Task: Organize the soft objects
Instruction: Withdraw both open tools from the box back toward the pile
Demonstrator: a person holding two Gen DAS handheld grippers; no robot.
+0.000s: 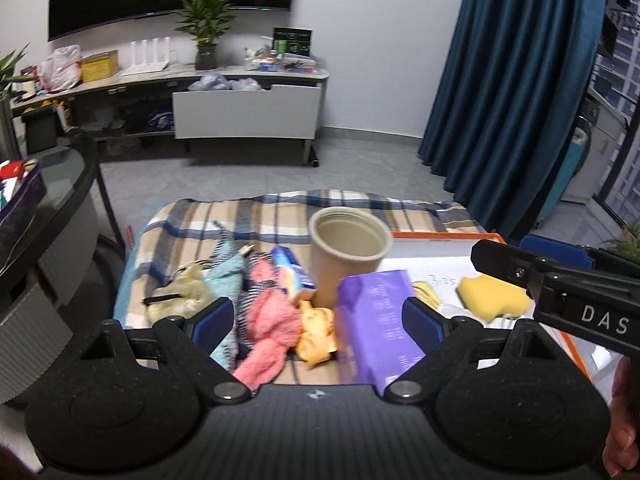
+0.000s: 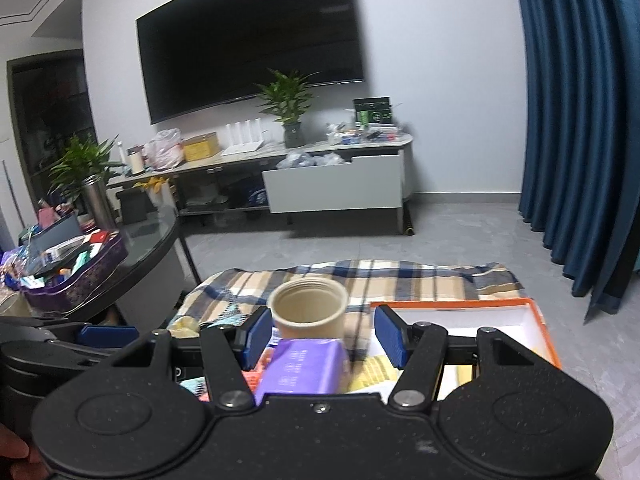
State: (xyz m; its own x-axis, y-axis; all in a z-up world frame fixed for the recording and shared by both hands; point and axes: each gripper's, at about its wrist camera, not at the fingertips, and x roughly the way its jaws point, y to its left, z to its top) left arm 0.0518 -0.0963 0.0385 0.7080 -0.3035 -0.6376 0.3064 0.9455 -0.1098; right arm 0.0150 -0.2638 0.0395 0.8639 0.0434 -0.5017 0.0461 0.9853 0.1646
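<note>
Soft items are seen heaped on a plaid blanket (image 1: 280, 216): a pink cloth (image 1: 272, 320), a teal knitted piece (image 1: 224, 276), a pale yellowish bundle (image 1: 180, 292) and an orange-yellow item (image 1: 316, 332), all crowded together left of a beige cup (image 1: 348, 256) standing upright. A purple tissue pack (image 1: 380, 320) is seen just in front of the cup. A yellow sponge (image 1: 494, 296) is shown lying inside a white tray with an orange rim (image 2: 536, 320) on the right. The left gripper (image 1: 318, 320) is held spread wide above the pile, nothing grasped. The right gripper (image 2: 320, 336) is likewise parted and empty, framing the cup and pack.
</note>
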